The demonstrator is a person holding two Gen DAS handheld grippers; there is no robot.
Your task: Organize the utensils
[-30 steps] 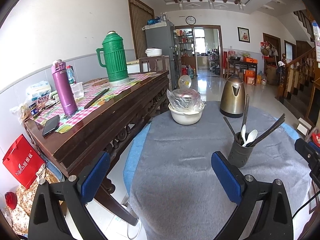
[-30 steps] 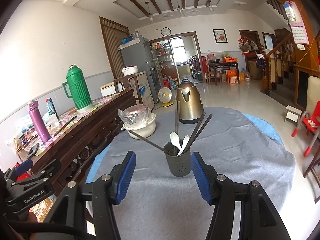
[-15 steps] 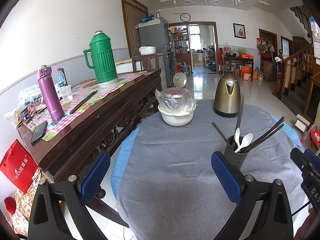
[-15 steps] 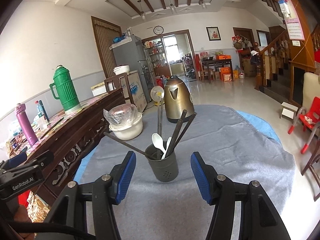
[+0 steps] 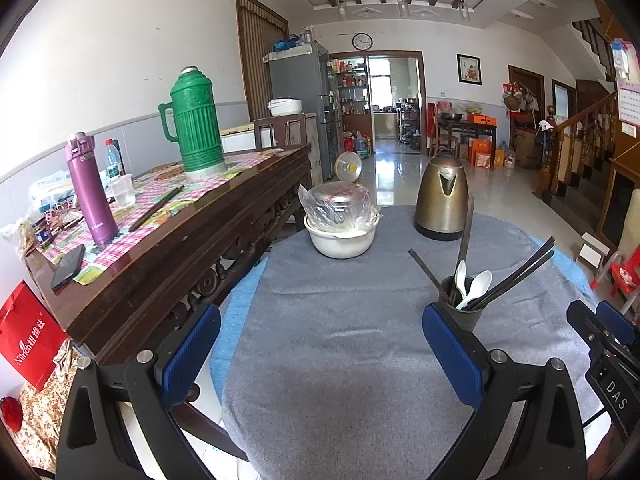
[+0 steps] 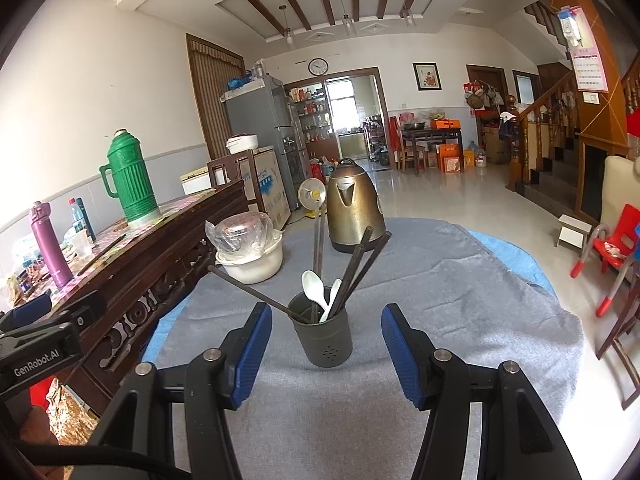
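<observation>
Now the right gripper (image 6: 326, 346) hangs spread around the utensil cup (image 6: 322, 330), untouching; the left gripper (image 5: 320, 350) spread over the table (image 5: 340, 380).

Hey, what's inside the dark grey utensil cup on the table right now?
The utensil cup holds two white spoons and several dark chopsticks sticking out. Their lower ends, and anything lying at the bottom, are hidden by its wall.

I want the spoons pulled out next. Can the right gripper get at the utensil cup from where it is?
Probably yes: the right gripper is open, the utensil cup stands just ahead between its fingers, nothing between them.
</observation>
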